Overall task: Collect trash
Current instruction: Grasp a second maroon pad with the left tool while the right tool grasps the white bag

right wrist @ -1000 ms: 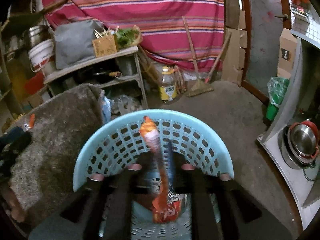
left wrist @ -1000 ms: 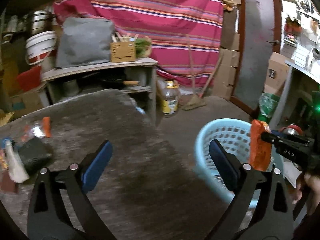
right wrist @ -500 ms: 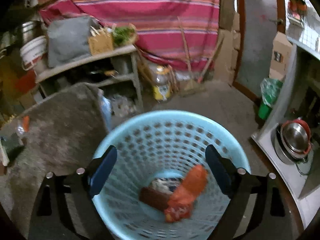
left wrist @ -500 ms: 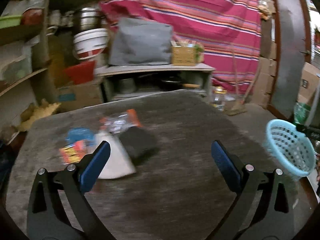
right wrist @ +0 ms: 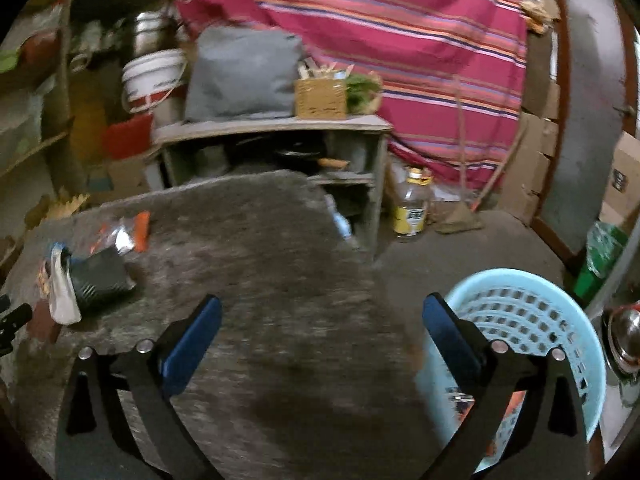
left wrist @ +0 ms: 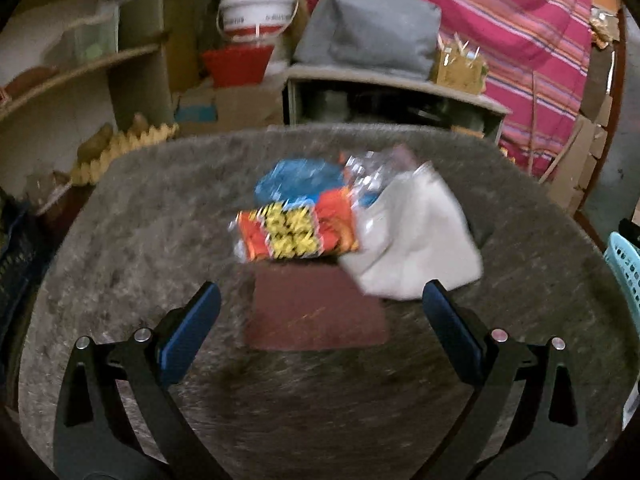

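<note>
A pile of trash lies on the grey stone table (left wrist: 140, 240): an orange and yellow snack wrapper (left wrist: 296, 232), a blue wrapper (left wrist: 300, 180), a silvery wrapper (left wrist: 368, 164), a white bag (left wrist: 416, 240) and a flat brown packet (left wrist: 316, 312). My left gripper (left wrist: 320, 320) is open and empty, with the brown packet between its jaws. My right gripper (right wrist: 320, 328) is open and empty over the table's right part. The light blue basket (right wrist: 532, 320) stands at its right with an orange wrapper (right wrist: 516, 400) inside. The pile also shows at the left of the right wrist view, with a black packet (right wrist: 100, 276).
A grey shelf unit (right wrist: 272, 128) with a grey bag, a small box and greens stands behind the table. A plastic bottle (right wrist: 412, 208) and a broom stand on the floor by the striped red cloth. White bucket and wooden shelves at left. Metal bowl (right wrist: 624, 336) at far right.
My right gripper opened and dropped the orange wrapper into the basket, then swung left over the table. My left gripper swung left from the basket to the trash pile and closed in on it.
</note>
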`<state>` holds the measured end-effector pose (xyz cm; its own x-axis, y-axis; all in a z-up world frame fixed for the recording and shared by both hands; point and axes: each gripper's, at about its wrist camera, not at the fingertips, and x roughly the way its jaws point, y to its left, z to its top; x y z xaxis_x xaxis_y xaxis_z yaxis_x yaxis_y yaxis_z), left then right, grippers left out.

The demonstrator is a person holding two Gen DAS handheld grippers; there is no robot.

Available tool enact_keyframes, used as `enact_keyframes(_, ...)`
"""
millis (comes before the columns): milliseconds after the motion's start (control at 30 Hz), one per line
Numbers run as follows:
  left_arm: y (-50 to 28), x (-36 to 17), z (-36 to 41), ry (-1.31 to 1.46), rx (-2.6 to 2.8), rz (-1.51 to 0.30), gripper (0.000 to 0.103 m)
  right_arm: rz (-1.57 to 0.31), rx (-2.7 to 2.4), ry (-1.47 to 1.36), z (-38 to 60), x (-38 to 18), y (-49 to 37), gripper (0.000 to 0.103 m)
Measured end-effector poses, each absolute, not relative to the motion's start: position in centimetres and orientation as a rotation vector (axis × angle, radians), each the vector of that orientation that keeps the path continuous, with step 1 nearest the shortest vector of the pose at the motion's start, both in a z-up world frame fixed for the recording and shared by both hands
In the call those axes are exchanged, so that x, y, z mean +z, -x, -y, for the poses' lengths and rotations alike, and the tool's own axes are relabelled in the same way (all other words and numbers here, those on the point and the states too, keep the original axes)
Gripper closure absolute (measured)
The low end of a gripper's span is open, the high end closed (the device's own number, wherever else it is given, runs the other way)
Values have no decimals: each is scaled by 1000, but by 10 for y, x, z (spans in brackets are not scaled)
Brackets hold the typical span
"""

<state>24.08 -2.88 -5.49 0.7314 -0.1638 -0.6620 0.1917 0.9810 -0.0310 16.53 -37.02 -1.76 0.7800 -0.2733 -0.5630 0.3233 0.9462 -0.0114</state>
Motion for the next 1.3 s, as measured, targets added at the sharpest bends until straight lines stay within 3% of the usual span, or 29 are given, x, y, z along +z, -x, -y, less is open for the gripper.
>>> enact_keyframes(500,-273,-88,31,-80,-215,-900,6,-644,-288,-132,326,-32,-205,5)
enact_keyframes(567,-276,-90,31,-66,-238,-916,15,-653,-288,-96,319,-33,-206,5)
enact_keyframes(667,-273,-88,31,-58,-263,-894,19,-675,-273,-55,310,-36,-209,5)
enact_keyframes(1300,-220,-52,-43,-95,-195,-741,20,-687,-131,6,233,-40,-224,5)
